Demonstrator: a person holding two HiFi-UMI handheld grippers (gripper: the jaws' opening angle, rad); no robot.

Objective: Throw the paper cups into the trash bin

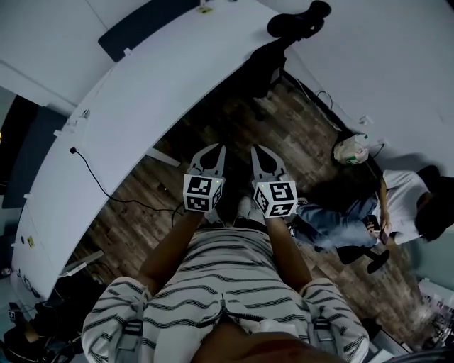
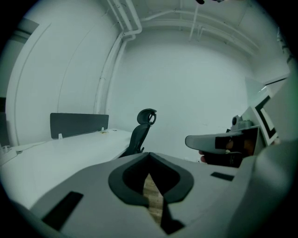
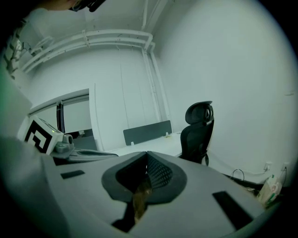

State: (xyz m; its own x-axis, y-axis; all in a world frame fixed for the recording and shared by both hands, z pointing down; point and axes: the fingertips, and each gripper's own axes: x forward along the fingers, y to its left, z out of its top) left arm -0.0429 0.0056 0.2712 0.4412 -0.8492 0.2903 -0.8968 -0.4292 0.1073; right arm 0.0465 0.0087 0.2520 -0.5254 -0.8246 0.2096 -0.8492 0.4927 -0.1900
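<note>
Paper cups and bin can't be made out in any view; left gripper (image 1: 211, 152) and right gripper (image 1: 261, 154) both have jaws pressed together on nothing, side by side above the wood floor (image 1: 234, 120), right of the white desk (image 1: 142, 106), black chair (image 1: 284, 42) far.

Long curved white desk (image 1: 142, 92) running diag. across dark wood-plank floor (image 1: 234, 127), w/ dark grey divider panel (image 1: 145, 27) standing at its far edge. Black high-back office chair (image 1: 298, 21) sitting at desk's far end. Thin black cable (image 1: 92, 174) trailing off desk to floor. Person in jeans (image 1: 355, 216) sitting at right.
</note>
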